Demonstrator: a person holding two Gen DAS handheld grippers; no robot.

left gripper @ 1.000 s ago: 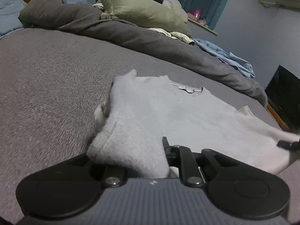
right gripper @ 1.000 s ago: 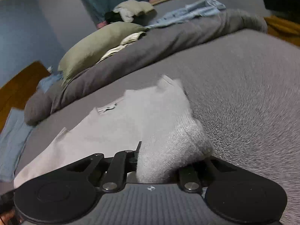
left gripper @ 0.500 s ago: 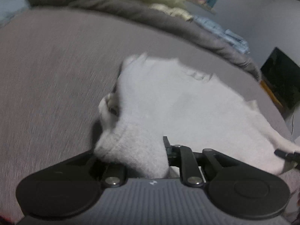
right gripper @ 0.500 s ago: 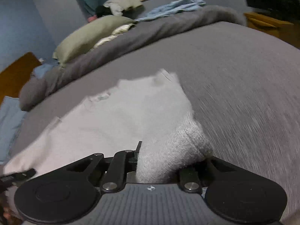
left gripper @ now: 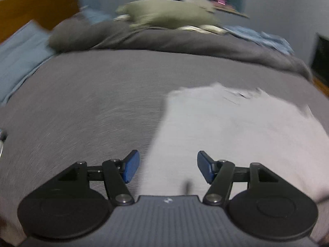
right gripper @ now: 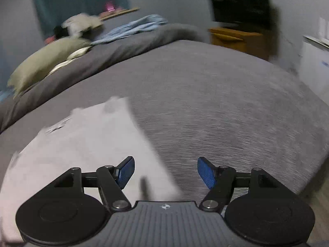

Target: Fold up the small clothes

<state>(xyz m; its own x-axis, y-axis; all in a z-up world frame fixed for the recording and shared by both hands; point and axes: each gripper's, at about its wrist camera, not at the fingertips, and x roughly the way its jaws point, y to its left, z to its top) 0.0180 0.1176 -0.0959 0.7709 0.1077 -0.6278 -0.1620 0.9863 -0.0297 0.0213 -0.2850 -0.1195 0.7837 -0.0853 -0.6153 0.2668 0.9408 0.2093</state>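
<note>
A pale grey-white small garment lies flat on the dark grey bed. In the left wrist view my left gripper is open and empty, above the garment's near left edge. In the right wrist view the same garment lies at the lower left, and my right gripper is open and empty over its near right edge. Both views are motion-blurred.
A rolled grey duvet with an olive pillow and blue clothes lies along the far side of the bed. A wooden stand with a black TV stands beyond the bed's right edge.
Both grippers were shut on the garment's near corners; they have opened and let go. The garment now lies flat, and both grippers have drawn back and swung outward.
</note>
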